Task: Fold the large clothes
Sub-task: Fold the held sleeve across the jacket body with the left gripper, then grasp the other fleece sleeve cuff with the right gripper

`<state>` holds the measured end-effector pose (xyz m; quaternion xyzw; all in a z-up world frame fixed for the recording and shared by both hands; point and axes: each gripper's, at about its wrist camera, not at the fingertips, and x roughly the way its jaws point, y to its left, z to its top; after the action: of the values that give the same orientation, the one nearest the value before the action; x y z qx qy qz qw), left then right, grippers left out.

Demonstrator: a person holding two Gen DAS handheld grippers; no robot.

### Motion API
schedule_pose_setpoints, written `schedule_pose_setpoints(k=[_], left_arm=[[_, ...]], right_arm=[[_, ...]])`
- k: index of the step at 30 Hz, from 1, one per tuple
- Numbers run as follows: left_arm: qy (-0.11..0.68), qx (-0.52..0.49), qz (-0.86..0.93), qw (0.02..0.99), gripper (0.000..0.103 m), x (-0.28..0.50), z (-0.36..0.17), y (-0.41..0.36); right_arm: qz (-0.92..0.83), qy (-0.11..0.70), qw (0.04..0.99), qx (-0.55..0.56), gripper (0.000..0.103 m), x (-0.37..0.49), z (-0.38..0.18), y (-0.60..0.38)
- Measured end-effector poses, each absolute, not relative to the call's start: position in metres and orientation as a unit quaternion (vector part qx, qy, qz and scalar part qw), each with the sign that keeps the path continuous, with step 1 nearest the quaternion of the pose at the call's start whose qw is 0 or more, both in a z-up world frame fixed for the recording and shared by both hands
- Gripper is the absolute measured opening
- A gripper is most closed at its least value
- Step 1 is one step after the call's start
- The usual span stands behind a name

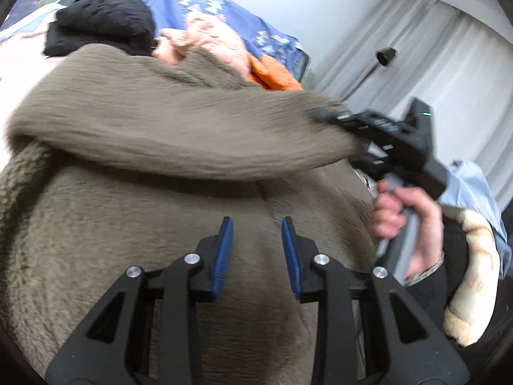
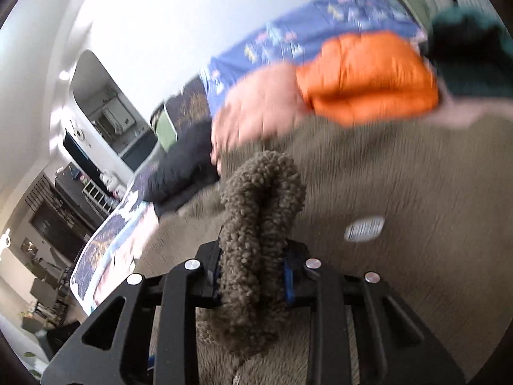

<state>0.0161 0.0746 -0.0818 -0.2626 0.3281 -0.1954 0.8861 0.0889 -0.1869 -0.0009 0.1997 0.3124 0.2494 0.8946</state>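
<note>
The large olive-brown fleece garment (image 1: pixel 160 224) covers the near side of the bed. The left gripper (image 1: pixel 256 250) hovers over its middle, jaws spread and holding nothing. The right gripper (image 2: pixel 253 269) pinches a curly fleece sleeve fold (image 2: pixel 259 218), lifted across the garment. An orange quilted jacket (image 2: pixel 368 77) lies at the bed's far edge.

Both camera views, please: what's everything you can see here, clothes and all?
Fleece garment: one, olive-brown, spread on the bed, sleeve lifted.
Orange jacket: one, orange, behind the fleece.
Pink garment: one, pink, beside the orange jacket.
Black garment: one, black, far end of the bed.
Bedspread: one, blue patterned, underneath.
Curtains: white, by the wall.
Left gripper: black, blue pads, open over the fleece.
Right gripper: black, clamped on a fleece fold.
</note>
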Motion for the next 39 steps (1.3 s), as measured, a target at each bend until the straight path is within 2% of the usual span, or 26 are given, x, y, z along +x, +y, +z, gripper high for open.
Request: schedule_pose_setpoints(k=[6,12,15,16,17,18,20,23,29,33,39], left_arm=[[0.321,-0.315,-0.147,0.881,0.036,0.019,-0.095,0.112],[0.317,-0.320,-0.143,0.881,0.038,0.020,-0.098,0.121],[0.318,-0.313,-0.146,0.883,0.042,0.020,-0.096,0.119],[0.319,-0.311,-0.148,0.883,0.043,0.020,-0.095,0.118],[0.319,-0.308,-0.151,0.883,0.045,0.019,-0.094,0.117],[0.320,-0.307,-0.153,0.883,0.048,0.020,-0.092,0.115],[0.317,-0.304,-0.158,0.884,0.049,0.019,-0.088,0.113],[0.311,-0.303,-0.159,0.887,0.050,0.018,-0.083,0.113],[0.303,-0.303,-0.166,0.888,0.052,0.020,-0.076,0.109],[0.306,-0.300,-0.178,0.886,0.052,0.028,-0.075,0.098],[0.313,-0.298,-0.185,0.883,0.053,0.034,-0.077,0.087]], right_arm=[[0.237,0.268,0.913,0.195,0.028,0.111,0.037,-0.221],[0.213,0.348,0.894,0.186,0.032,0.129,-0.020,-0.236],[0.165,0.403,0.887,0.156,0.041,0.137,-0.067,-0.229],[0.154,0.411,0.885,0.154,0.042,0.135,-0.076,-0.230],[0.162,0.407,0.885,0.161,0.047,0.132,-0.078,-0.233],[0.167,0.401,0.885,0.165,0.057,0.128,-0.075,-0.236],[0.152,0.385,0.897,0.153,0.066,0.117,-0.064,-0.243],[0.115,0.351,0.918,0.142,0.069,0.094,-0.048,-0.264],[-0.043,0.271,0.925,0.264,0.069,0.036,-0.048,-0.377],[-0.156,0.210,0.867,0.425,0.072,-0.012,-0.084,-0.471],[-0.225,0.112,0.793,0.554,0.072,-0.051,-0.134,-0.525]])
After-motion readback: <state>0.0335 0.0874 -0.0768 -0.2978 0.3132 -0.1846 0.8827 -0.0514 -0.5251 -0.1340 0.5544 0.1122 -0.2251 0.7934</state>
